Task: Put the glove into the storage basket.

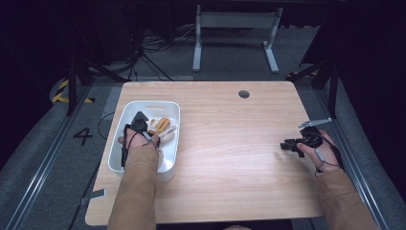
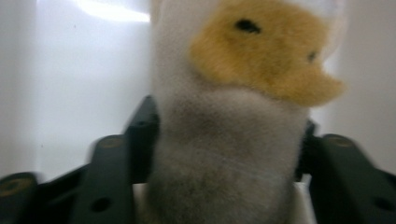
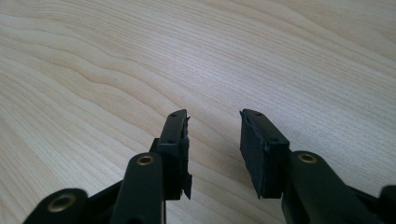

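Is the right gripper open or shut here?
Open. The right gripper hangs over the bare wooden table, a clear gap showing between its jaws and nothing held between them.

Number "4" on floor (image 1: 83, 135) left of table.

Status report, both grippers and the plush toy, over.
Left gripper shut on plush toy inside white bin. Right gripper open, empty, over bare table. Nothing in the way.
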Demonstrator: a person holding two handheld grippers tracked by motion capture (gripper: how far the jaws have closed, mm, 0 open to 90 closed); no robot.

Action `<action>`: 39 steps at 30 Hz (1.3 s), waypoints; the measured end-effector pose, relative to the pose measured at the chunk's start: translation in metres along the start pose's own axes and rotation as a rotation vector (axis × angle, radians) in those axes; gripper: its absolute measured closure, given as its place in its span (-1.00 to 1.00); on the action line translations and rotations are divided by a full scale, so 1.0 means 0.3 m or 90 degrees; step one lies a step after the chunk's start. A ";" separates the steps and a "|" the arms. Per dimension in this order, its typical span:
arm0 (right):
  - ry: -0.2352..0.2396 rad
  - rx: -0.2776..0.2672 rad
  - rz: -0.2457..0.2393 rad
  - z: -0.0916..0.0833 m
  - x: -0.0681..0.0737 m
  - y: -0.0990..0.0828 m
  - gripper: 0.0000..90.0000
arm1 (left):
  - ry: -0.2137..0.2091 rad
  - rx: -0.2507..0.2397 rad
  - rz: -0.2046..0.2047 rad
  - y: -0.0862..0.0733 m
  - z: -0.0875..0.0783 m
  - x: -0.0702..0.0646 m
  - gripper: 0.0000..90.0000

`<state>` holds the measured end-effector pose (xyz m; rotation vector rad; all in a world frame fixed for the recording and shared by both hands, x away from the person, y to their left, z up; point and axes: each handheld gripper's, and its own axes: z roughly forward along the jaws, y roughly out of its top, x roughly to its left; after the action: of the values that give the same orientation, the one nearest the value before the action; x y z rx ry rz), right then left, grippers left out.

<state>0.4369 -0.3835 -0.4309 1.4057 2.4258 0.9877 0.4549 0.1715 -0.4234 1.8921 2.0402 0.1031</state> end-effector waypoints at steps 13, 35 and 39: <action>0.002 -0.011 0.010 0.004 0.001 -0.001 0.34 | 0.005 0.037 0.009 0.001 -0.017 -0.056 -0.57; -0.006 -0.020 0.008 -0.004 0.000 -0.004 0.30 | -0.022 -0.123 0.124 0.013 -0.187 -0.089 -0.55; -0.004 -0.020 0.009 -0.004 -0.001 -0.006 0.30 | -0.052 -0.160 0.163 -0.001 -0.220 -0.115 -0.53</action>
<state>0.4355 -0.3848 -0.4312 1.4163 2.3881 1.0186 0.4361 0.1499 -0.3546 1.9501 1.6378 0.3253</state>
